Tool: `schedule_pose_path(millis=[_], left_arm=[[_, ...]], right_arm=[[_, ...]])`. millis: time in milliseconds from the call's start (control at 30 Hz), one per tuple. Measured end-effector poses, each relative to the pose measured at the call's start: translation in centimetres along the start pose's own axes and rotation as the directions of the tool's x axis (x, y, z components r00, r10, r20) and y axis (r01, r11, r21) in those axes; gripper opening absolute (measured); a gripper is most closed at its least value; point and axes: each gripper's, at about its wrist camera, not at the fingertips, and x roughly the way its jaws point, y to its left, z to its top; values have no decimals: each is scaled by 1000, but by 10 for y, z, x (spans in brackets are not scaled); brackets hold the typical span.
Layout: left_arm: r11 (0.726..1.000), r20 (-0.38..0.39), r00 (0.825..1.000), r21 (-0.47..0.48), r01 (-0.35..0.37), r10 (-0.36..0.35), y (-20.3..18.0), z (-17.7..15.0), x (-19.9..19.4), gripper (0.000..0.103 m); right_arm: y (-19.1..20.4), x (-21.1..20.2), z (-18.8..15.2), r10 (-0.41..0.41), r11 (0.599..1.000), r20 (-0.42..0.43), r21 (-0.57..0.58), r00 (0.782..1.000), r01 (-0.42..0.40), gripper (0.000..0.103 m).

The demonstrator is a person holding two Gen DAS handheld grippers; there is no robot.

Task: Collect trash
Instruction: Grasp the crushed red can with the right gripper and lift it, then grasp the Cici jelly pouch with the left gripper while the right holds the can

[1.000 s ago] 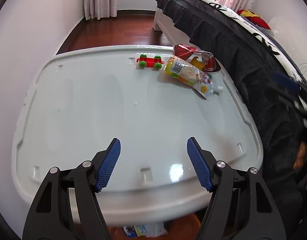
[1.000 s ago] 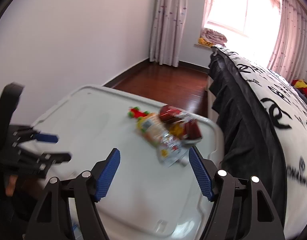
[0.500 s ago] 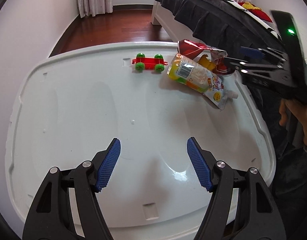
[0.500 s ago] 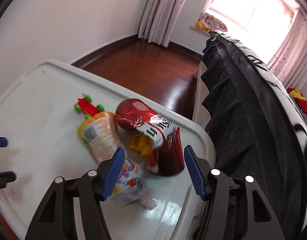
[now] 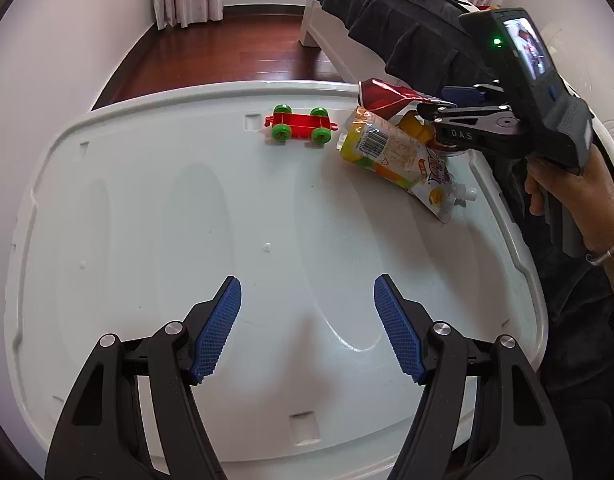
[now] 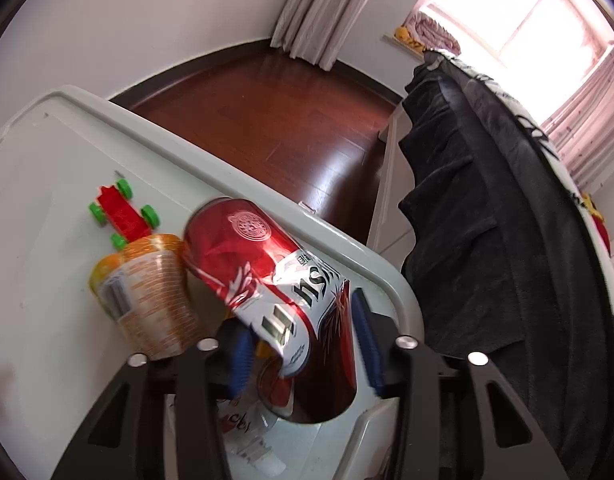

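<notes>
A crumpled red snack bag (image 6: 243, 248) lies at the far right corner of the white plastic table (image 5: 147, 240). My right gripper (image 6: 301, 316) is closing on it, and its blue pads sit against both sides of the bag's near end. In the left wrist view the same bag (image 5: 381, 94) shows with the right gripper (image 5: 439, 100) at its end. A yellow juice pouch (image 5: 391, 152) lies flat just beside the bag. My left gripper (image 5: 307, 320) hangs open over the table's near part with nothing between its fingers.
A red toy car with green wheels (image 5: 301, 124) stands left of the pouch. A bed draped in a black blanket (image 6: 487, 220) runs close along the table's right edge. Dark wooden floor (image 5: 227, 48) lies beyond the table. A person's hand (image 5: 567, 192) holds the right gripper.
My right gripper came down and forward to the red bag, and its jaws narrowed around it. The left gripper shifted forward over the table, then stayed still and open.
</notes>
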Motion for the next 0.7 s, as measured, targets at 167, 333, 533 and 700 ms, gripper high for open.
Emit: schedule_pose_path(millis=[167, 333, 533, 700], left_arm=[[1000, -4, 1000, -16, 9, -9, 3, 1, 2, 68], [1000, -4, 1000, -17, 13, -13, 2, 2, 3, 68], [1000, 6, 1000, -9, 19, -19, 0, 1, 3, 68], [1000, 4, 1000, -6, 15, -15, -3, 0, 7, 68]], right_arm=[[-1, 8, 1, 4, 1000, -12, -6, 1000, -4, 17], [-3, 8, 2, 25, 1000, -7, 1, 1000, -25, 11], [-7, -6, 0, 21, 1000, 37, 7, 999, -21, 11], [-19, -31, -4, 38, 998, 79, 49, 996, -42, 11]])
